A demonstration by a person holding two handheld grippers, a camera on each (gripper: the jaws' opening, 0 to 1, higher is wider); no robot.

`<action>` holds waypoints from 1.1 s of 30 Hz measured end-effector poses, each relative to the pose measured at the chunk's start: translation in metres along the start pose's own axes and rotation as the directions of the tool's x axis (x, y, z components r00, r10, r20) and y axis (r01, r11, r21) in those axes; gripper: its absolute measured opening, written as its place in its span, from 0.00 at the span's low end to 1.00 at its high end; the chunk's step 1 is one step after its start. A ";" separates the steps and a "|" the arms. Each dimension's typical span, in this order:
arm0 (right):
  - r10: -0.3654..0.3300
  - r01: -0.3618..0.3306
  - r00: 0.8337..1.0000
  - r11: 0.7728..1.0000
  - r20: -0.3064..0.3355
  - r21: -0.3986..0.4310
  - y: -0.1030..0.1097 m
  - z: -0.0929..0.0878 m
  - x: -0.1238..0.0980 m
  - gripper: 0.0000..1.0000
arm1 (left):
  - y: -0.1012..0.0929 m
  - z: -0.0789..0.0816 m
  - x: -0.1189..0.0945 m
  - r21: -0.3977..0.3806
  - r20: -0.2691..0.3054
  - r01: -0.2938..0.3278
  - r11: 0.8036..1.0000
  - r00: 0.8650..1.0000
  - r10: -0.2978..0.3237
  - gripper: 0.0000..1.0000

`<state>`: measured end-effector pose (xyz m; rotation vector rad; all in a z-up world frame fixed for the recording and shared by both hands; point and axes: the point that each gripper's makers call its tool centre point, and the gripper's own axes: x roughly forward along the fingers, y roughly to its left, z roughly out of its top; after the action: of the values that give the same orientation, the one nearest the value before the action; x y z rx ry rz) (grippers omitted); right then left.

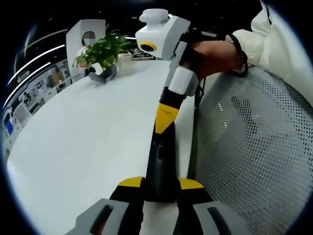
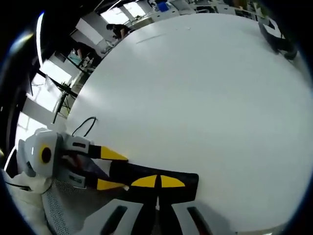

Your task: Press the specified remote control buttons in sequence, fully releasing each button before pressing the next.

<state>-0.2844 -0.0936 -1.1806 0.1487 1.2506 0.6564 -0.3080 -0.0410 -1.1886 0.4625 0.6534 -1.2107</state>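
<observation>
A long black remote (image 1: 162, 156) lies on the white table (image 1: 83, 142) near its edge. My left gripper (image 1: 161, 183) is shut on the remote's near end, one yellow tip on each side. My right gripper (image 1: 165, 123) comes down from above with its yellow tips together, resting on the remote's far part; a hand (image 1: 215, 56) holds it. In the right gripper view the right gripper (image 2: 157, 181) is shut, tips pressed flat on the remote (image 2: 188, 183), and the left gripper (image 2: 117, 170) clamps the remote's other end from the left.
A grey mesh chair back (image 1: 254, 147) stands right beside the table edge. At the far end of the table are a potted plant (image 1: 102, 51) and a dark curved object (image 2: 276, 36). A thin black cable (image 2: 85, 125) loops near the table's edge.
</observation>
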 end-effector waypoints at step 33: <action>0.038 -0.036 0.999 0.998 -0.035 0.052 0.002 -0.006 0.002 0.00 | -0.001 0.000 0.001 0.002 -0.002 0.005 1.000 1.000 -0.005 0.25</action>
<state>-0.2906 -0.0925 -1.1835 0.2037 1.3019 0.6620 -0.3088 -0.0417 -1.1892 0.4642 0.6558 -1.2159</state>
